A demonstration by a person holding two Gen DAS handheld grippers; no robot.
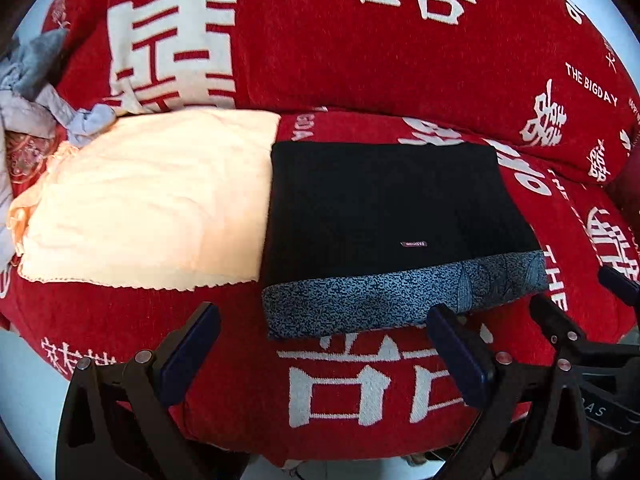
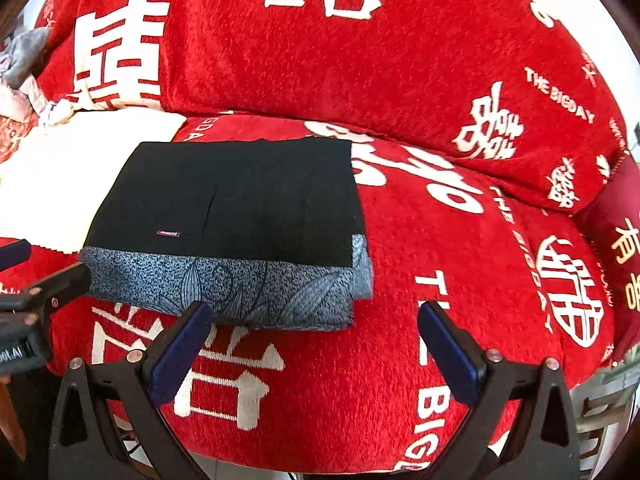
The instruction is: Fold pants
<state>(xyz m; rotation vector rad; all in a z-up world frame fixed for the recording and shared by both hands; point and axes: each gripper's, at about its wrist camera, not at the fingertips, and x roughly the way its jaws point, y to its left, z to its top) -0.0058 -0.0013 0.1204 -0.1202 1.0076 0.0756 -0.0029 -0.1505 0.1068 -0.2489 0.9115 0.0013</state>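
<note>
A red sofa cover (image 2: 400,60) is carrying everything. The pants (image 1: 392,200) are lying folded into a compact rectangle near the seat's front edge, beside a cream towel (image 1: 152,200). Both the left gripper (image 1: 320,356) and right gripper (image 2: 316,344) are hovering released, holding nothing. Folding looks finished; next is probably only smoothing or withdrawing.

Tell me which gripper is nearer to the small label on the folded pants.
Left, though only slightly. The left gripper sits open just in front of the pants' patterned edge, almost below the label. The right gripper is open too, off toward the pants' right corner.
</note>
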